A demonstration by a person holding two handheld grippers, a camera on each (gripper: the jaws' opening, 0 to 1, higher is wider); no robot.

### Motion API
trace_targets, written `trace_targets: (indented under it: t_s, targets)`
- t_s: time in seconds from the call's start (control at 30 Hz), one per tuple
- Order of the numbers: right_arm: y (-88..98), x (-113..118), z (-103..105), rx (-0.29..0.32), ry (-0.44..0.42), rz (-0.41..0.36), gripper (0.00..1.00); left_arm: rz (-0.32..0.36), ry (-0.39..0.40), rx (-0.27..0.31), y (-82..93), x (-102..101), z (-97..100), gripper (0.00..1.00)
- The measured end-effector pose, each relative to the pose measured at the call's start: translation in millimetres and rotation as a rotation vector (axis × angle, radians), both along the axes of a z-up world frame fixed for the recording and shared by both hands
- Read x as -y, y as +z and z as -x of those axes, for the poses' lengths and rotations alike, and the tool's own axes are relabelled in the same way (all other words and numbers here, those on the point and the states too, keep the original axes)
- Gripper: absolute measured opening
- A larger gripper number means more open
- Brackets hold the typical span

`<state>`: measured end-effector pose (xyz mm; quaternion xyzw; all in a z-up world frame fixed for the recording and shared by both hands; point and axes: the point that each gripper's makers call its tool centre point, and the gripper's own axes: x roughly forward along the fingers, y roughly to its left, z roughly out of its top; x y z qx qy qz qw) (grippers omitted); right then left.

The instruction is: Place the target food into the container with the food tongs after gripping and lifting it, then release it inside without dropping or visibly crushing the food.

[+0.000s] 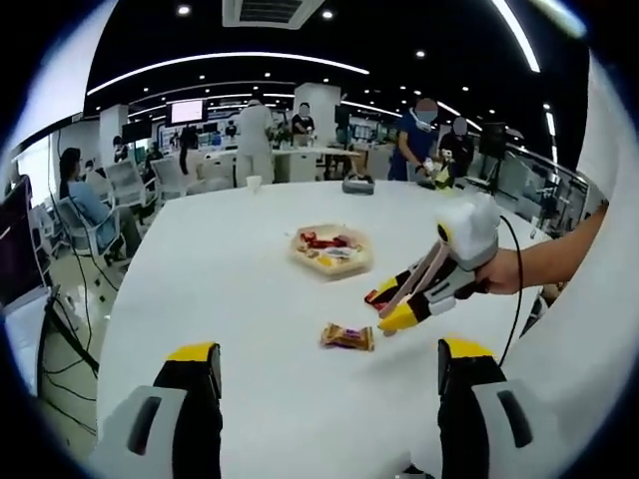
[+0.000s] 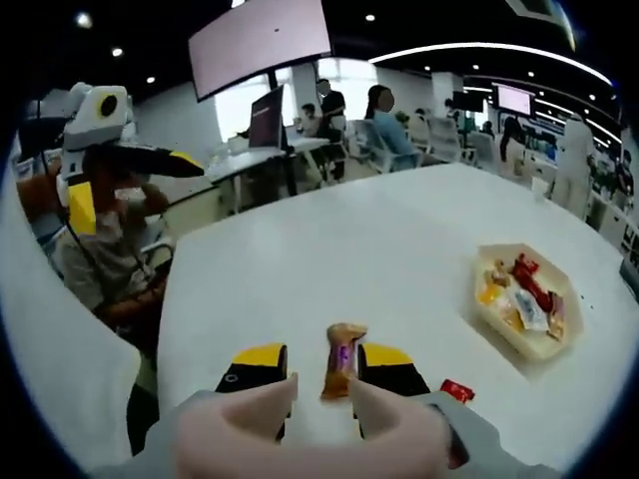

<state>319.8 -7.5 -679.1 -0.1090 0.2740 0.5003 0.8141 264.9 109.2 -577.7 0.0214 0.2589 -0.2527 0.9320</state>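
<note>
The wrapped snack (image 2: 342, 361) lies flat on the white surface (image 2: 329, 259), in the gap between the pale tongs (image 2: 310, 424) held by the right gripper (image 2: 315, 374); whether the tong tips touch the wrapper I cannot tell, and how far that gripper's fingers have closed on the tong arms cannot be told either; in the left gripper view the same snack (image 1: 347, 337) sits just beside the right gripper (image 1: 414, 304), with a small red packet (image 1: 382, 292) close behind it; the left gripper (image 1: 329, 374) hangs near, fingers wide apart and holding nothing; the container (image 1: 331, 250), a shallow tray already carrying several sweets, stands farther off on the surface, apart from the snack; from here the likely faults are a slick wrapper sliding out of the tongs if they pinch one end rather than the middle, a squeeze hard enough to crush it, or the tips catching the red packet (image 2: 457, 391) instead; no writing on any wrapper can be read.
</note>
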Motion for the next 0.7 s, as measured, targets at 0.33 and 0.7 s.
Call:
trace_targets:
  t_s: [0.33,0.7]
  targets:
    - [2.5,6.8,-10.0,-0.001,-0.028,0.004,0.27,-0.020,-0.046,0.021,11.1,5.1,-19.5,0.90]
    - [8.3,8.7,-13.6,-0.005,-0.018,0.016,0.27,-0.012,-0.045,0.020,12.9,7.8,-18.8,0.89]
